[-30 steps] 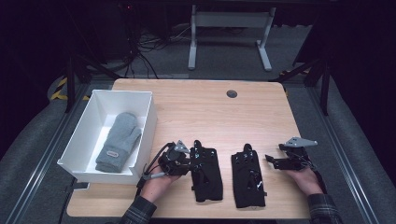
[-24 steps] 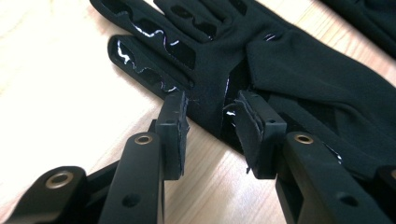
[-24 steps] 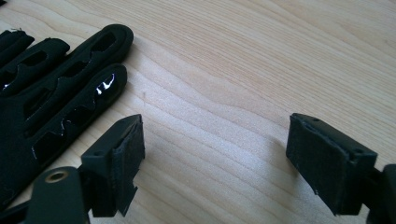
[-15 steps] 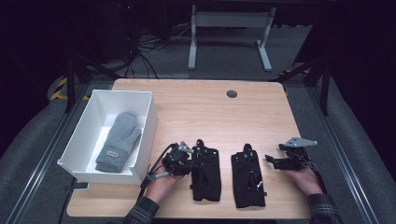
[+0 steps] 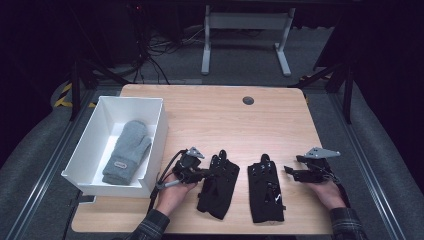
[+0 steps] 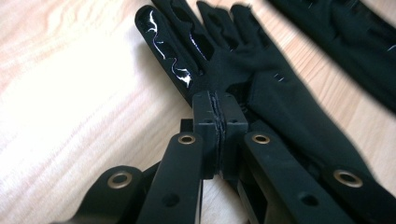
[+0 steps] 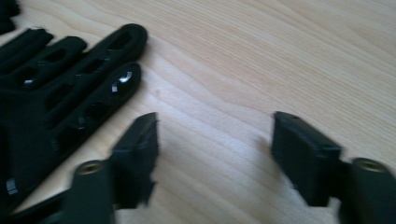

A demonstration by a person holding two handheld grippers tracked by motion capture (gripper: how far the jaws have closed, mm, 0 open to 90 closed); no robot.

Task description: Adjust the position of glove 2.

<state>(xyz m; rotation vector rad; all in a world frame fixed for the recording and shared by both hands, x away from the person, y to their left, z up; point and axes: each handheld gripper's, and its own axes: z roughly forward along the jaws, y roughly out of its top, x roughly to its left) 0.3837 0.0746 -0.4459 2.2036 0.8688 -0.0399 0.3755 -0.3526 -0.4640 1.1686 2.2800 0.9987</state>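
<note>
Two black gloves flat on the table (image 5: pixel 280 125), right of the white box (image 5: pixel 160 125) holding a grey mitten (image 5: pixel 127 150). Left gripper (image 6: pixel 217 135) pinched shut on the left glove (image 5: pixel 220 185) nearest the box. Right gripper (image 7: pixel 215 154) gaping wide beside the right glove (image 5: pixel 265 192). Best lifted clear of the box wall before swinging over.

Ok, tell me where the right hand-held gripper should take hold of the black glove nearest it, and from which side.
Grip the right black glove at its cuff edge, coming from the right hand-held gripper's own side, jaws low to the table. The glove lies flat, fingers pointing away from the person, so only a thin edge offers a pinch; the wide, plain cuff probably bunches most easily.
</note>
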